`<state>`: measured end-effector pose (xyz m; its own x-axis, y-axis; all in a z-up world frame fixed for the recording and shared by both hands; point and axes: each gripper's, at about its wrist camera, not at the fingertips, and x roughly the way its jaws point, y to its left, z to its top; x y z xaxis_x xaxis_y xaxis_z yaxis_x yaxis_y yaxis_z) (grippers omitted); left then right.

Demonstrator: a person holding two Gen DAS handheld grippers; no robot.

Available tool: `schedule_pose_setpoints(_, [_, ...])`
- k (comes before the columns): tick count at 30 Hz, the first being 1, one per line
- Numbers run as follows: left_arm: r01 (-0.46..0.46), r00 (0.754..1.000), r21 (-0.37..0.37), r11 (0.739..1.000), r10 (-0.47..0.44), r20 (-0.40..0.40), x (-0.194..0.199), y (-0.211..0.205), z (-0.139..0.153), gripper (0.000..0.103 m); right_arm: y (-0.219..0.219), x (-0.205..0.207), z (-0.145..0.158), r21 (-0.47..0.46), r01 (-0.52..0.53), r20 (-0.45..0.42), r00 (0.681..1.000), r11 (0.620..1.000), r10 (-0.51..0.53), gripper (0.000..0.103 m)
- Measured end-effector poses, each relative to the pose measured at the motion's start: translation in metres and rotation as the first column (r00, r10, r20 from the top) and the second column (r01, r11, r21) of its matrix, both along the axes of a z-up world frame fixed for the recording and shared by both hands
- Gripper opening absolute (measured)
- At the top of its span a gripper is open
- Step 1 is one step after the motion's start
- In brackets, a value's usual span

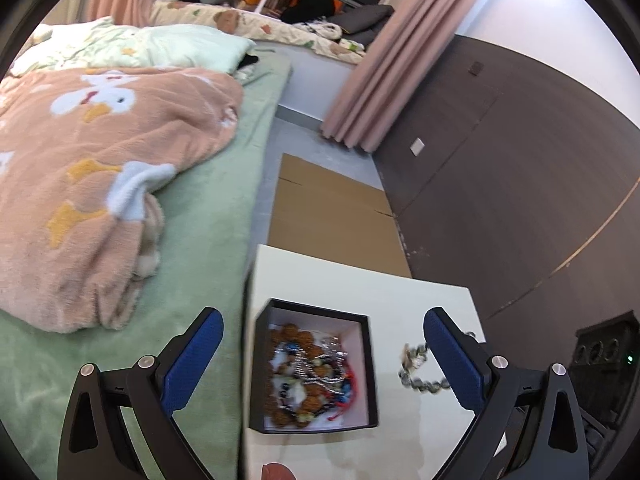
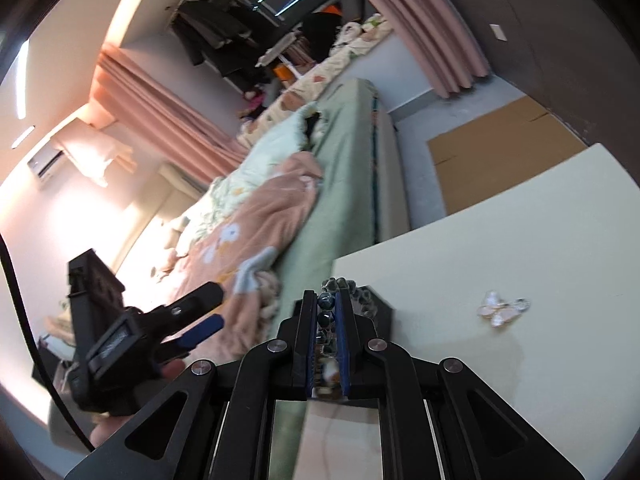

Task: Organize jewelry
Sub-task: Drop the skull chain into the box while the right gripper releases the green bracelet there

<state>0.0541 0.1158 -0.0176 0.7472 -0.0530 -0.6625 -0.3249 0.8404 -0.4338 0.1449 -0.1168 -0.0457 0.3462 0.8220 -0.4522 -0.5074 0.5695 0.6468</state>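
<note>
A black box [image 1: 370, 376] with a white inside stands on the white table [image 1: 400, 292]. It holds a tangle of brown bead bracelets, silver chains and red cord [image 1: 308, 376]. My left gripper [image 1: 323, 328] is open above the box, empty. A dark bead bracelet [image 1: 416, 364] lies on the table right of the box. My right gripper [image 2: 329, 300] is shut on a dark bead bracelet [image 2: 326, 304], held over the box corner [image 2: 380, 308]. A pale butterfly piece [image 2: 502, 308] lies on the table to the right.
A bed with a green sheet [image 1: 208, 240] and a pink blanket [image 1: 100, 184] borders the table's left side. Flat cardboard [image 1: 332, 216] lies on the floor beyond the table. A dark wall panel [image 1: 500, 160] stands at the right. My left gripper also shows in the right wrist view [image 2: 206, 308].
</note>
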Motion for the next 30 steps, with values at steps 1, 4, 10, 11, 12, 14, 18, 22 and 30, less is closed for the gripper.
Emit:
schedule_pose_setpoints(1, [-0.010,1.000,0.002,1.000,0.010,-0.002,-0.002,0.003,-0.001,0.100,0.003,-0.002,0.001,0.009,-0.008,0.005,1.000,1.000,0.008,0.011])
schedule_pose_setpoints(4, [-0.033,0.999,0.011,0.999,0.033,0.001,-0.007,0.009,-0.002,0.100,0.012,-0.007,0.000,0.022,-0.024,0.009,1.000,0.999,0.024,0.011])
schedule_pose_setpoints(10, [-0.073,0.997,0.011,0.997,0.072,0.017,-0.014,0.022,-0.001,0.103,0.038,-0.009,-0.008,0.030,-0.035,-0.002,0.999,0.999,0.035,0.011])
schedule_pose_setpoints(11, [-0.080,0.997,0.008,0.997,0.079,0.019,-0.015,0.024,-0.002,0.103,0.040,-0.009,-0.009,0.017,-0.025,-0.005,1.000,1.000,0.025,0.011])
schedule_pose_setpoints(12, [-0.085,0.996,0.004,0.996,0.085,0.020,-0.016,0.026,-0.002,0.103,0.045,-0.009,-0.012,-0.006,-0.018,-0.017,1.000,1.000,0.018,0.012])
schedule_pose_setpoints(14, [-0.089,0.996,-0.001,0.996,0.089,0.019,-0.017,0.029,-0.003,0.103,0.053,-0.005,-0.019,-0.028,-0.067,-0.065,0.996,0.997,0.066,0.045])
schedule_pose_setpoints(18, [-0.088,0.996,-0.007,0.996,0.088,0.022,-0.017,0.029,-0.003,0.103,0.044,-0.001,-0.029,-0.028,-0.032,-0.106,0.994,0.999,0.029,0.078])
schedule_pose_setpoints(22, [-0.078,0.996,-0.005,0.997,0.078,0.033,-0.016,0.028,-0.001,0.103,0.024,0.010,-0.033,-0.012,0.002,-0.163,0.987,1.000,-0.004,0.078])
schedule_pose_setpoints(30, [-0.015,0.998,-0.006,1.000,0.015,0.064,-0.013,0.009,0.005,0.103,-0.014,0.014,-0.024,-0.066,0.094,-0.122,0.987,0.993,-0.102,0.078])
